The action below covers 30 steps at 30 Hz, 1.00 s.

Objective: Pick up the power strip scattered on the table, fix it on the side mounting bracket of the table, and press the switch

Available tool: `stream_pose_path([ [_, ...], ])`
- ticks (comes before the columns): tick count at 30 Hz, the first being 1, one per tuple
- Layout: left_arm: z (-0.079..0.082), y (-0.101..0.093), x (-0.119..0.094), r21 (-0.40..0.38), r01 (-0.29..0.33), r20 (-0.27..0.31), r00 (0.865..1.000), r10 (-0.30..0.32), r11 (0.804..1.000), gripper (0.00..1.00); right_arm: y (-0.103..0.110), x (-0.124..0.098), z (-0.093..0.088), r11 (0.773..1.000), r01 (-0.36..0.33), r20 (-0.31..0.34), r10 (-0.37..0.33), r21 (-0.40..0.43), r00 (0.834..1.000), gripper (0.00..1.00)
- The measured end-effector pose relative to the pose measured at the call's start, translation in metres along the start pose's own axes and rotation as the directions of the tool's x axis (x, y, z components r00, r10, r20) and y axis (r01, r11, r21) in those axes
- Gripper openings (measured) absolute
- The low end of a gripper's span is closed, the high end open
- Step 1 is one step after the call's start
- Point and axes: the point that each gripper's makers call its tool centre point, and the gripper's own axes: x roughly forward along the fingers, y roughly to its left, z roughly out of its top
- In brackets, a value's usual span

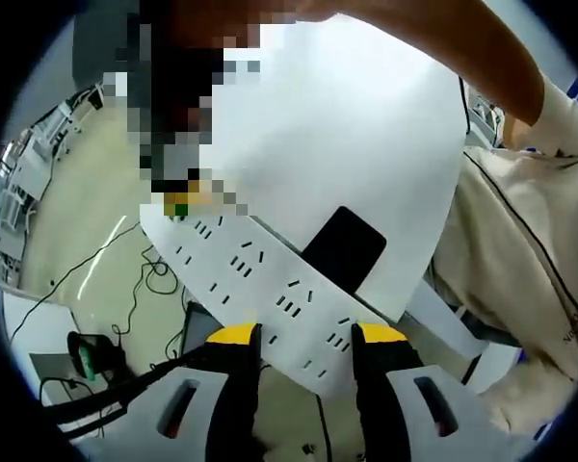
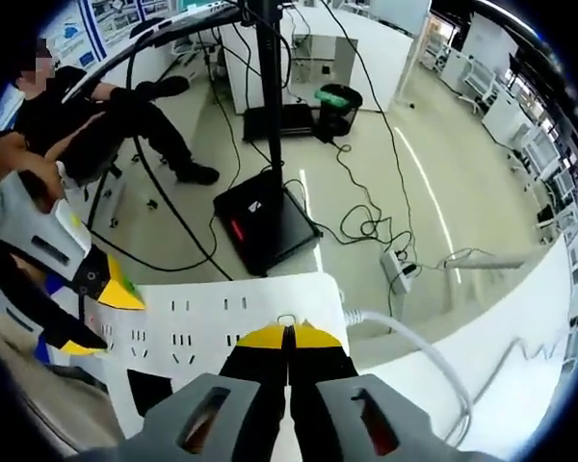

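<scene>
The white power strip [image 1: 260, 279] runs from upper left to lower right across the left gripper view, slots facing me. My left gripper [image 1: 308, 337] is shut on its near end, one yellow-tipped jaw on each long side. In the right gripper view the power strip [image 2: 202, 322] lies across the middle, its white cord [image 2: 414, 351] leaving to the right. My right gripper [image 2: 289, 334] is shut, its tips resting on the strip's face near the cord end. The left gripper [image 2: 101, 308] holds the strip's other end there. A black rectangular piece [image 1: 345, 248] sits behind the strip against the white table [image 1: 347, 125].
A person in beige clothes [image 1: 530, 241] stands close on the right. Below lie floor cables [image 2: 366, 226], a black stand base [image 2: 265, 226] with its pole, another power strip [image 2: 400, 269] and a seated person [image 2: 87, 115]. The white table edge [image 2: 501, 356] curves right.
</scene>
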Motion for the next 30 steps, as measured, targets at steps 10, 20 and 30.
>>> stream_pose_path([
  [10, -0.0008, -0.0001, 0.0000, -0.002, -0.004, -0.003, 1.000, 0.004, 1.000, 0.42, 0.0007, -0.0003, 0.0016, 0.997, 0.057, -0.014, -0.058, -0.060, 0.998, 0.00],
  [20, -0.0011, -0.0009, -0.0001, 0.001, -0.008, 0.003, 1.000, 0.008, 1.000, 0.42, 0.0001, -0.0021, 0.0007, 0.999, 0.039, 0.041, -0.038, -0.036, 0.998, 0.00],
  [30, -0.0008, -0.0007, 0.0007, -0.001, -0.010, -0.012, 1.000, 0.010, 1.000, 0.42, 0.0056, -0.0074, 0.0014, 0.999, 0.018, 0.102, -0.014, -0.042, 0.995, 0.00],
])
